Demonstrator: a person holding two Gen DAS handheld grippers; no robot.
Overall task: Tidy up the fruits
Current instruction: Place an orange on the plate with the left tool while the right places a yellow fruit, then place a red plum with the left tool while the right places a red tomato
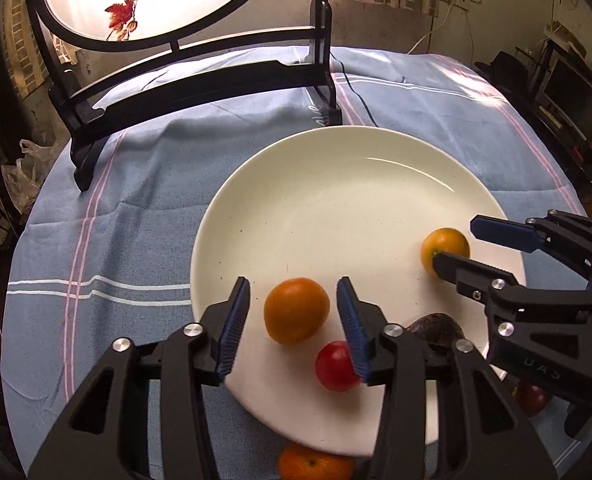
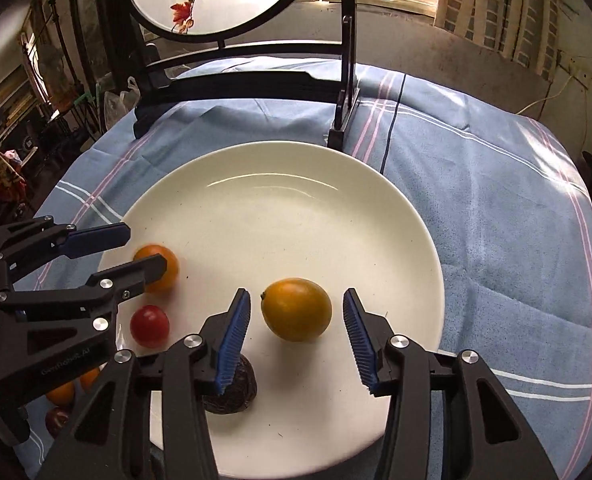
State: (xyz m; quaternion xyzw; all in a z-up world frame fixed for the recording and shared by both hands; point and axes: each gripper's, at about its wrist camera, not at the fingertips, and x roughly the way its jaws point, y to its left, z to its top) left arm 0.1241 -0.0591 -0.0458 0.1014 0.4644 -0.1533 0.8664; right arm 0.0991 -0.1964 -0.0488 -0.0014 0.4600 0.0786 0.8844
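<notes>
Both grippers over the white plate, each with jaws parted and an orange fruit sitting loose in the gap, pads not touching. Left gripper straddles the round orange fruit at lower centre of its frame; right gripper straddles the oval orange fruit, nub at its upper left end, lower centre of its view. Looks like a release step: lift straight along the fingers so neither pad clips the fruit, both look ready to roll on the smooth plate. Also on the plate: red cherry tomato, and a dark wrinkled fruit partly hidden behind the right gripper's left finger. More fruit sits off the plate on the blue striped tablecloth, a tangerine at bottom edge of the left view, so the sorting seems unfinished. Glossy skins, firm-looking; grip at the widest part.
</notes>
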